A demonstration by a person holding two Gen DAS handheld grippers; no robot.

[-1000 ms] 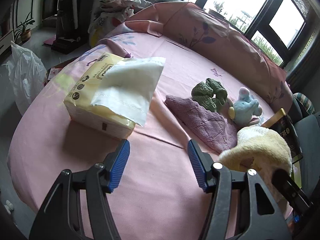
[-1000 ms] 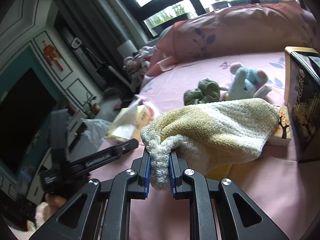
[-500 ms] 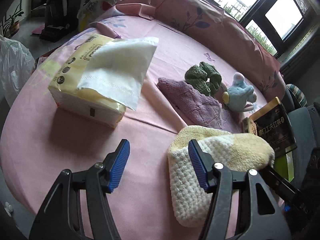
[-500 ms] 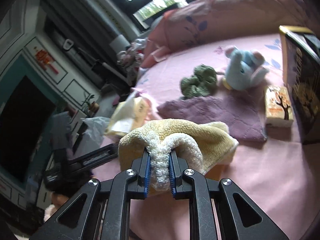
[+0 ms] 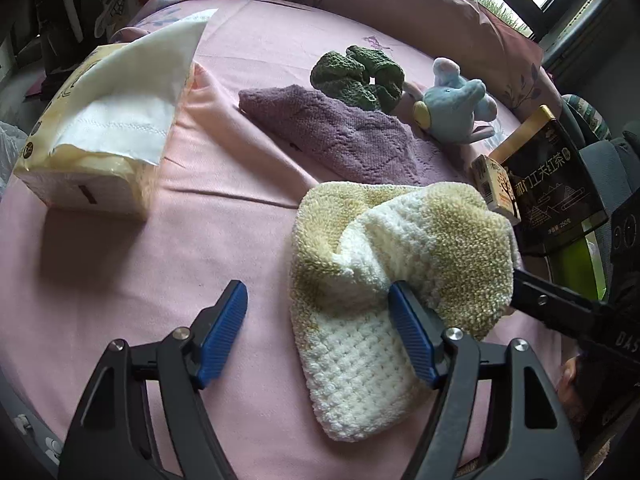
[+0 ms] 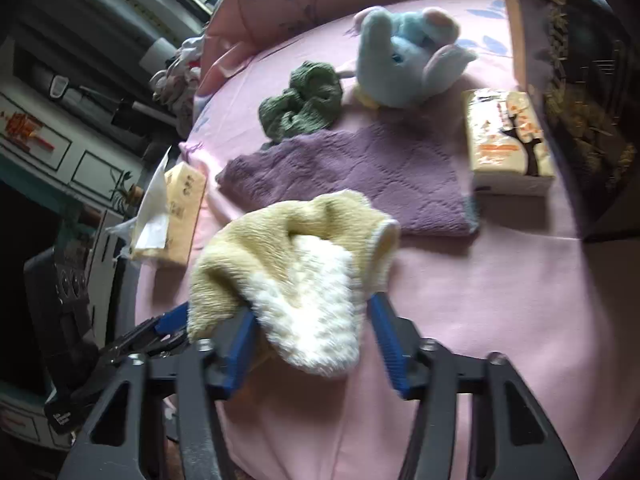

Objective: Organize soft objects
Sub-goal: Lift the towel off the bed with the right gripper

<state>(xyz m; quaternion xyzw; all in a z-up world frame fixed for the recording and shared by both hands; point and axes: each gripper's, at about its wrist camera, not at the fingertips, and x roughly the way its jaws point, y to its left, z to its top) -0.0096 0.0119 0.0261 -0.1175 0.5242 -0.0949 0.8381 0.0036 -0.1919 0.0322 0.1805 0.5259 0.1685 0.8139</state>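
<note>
1. Left wrist view: your left tool [image 5: 318, 334] is opening; its right pad touches the yellow-and-white towel [image 5: 384, 248] heaped on the pink bed [image 5: 120, 280], with nothing clamped between its pads. The tissue pack [image 5: 96, 140] at left has one white sheet standing out of its slot. Beyond lie the purple cloth [image 5: 340, 132], green knit piece [image 5: 358, 76] and blue plush toy [image 5: 456, 108]; a small box [image 5: 496, 188] leans on the black tin [image 5: 556, 184].
2. Right wrist view: your right tool [image 6: 310, 346] is opening, the towel [image 6: 296, 264] lying loose between its pads.
3. Change: one second ago the right tool pinched the towel's fold above the bed; the towel now rests on the bed. The left tool stands wider than before.
</note>
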